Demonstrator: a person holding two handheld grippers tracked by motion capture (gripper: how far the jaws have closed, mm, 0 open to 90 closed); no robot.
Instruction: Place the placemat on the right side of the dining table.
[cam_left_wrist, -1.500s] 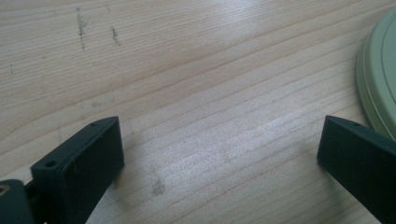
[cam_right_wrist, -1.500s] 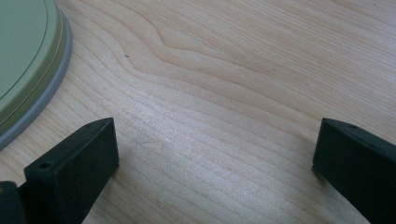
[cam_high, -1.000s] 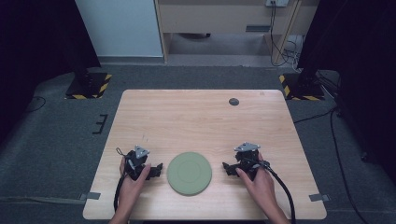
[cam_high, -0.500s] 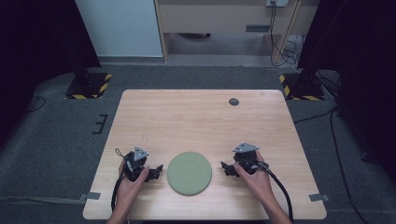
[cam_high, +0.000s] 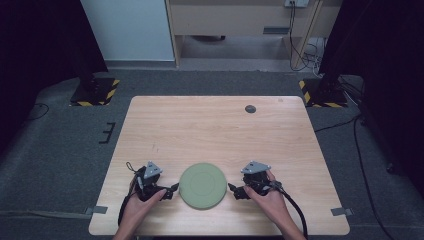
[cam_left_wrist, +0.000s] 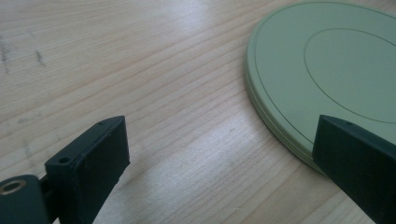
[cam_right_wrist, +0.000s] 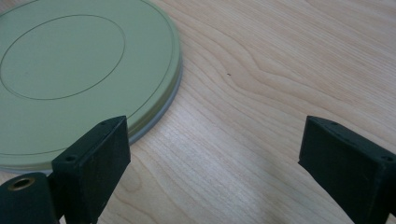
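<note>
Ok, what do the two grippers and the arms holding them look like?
Both the left gripper and the right gripper are black, with blocky square-ended jaws, a grey three-cornered plate on top and a black cable trailing toward the person. The forearms are bare, with no sleeves in view.

I see a round, pale green plate (cam_high: 202, 185) lying flat on the wooden worktop (cam_high: 215, 130) near its front edge, a thin ring line circling its centre.
</note>
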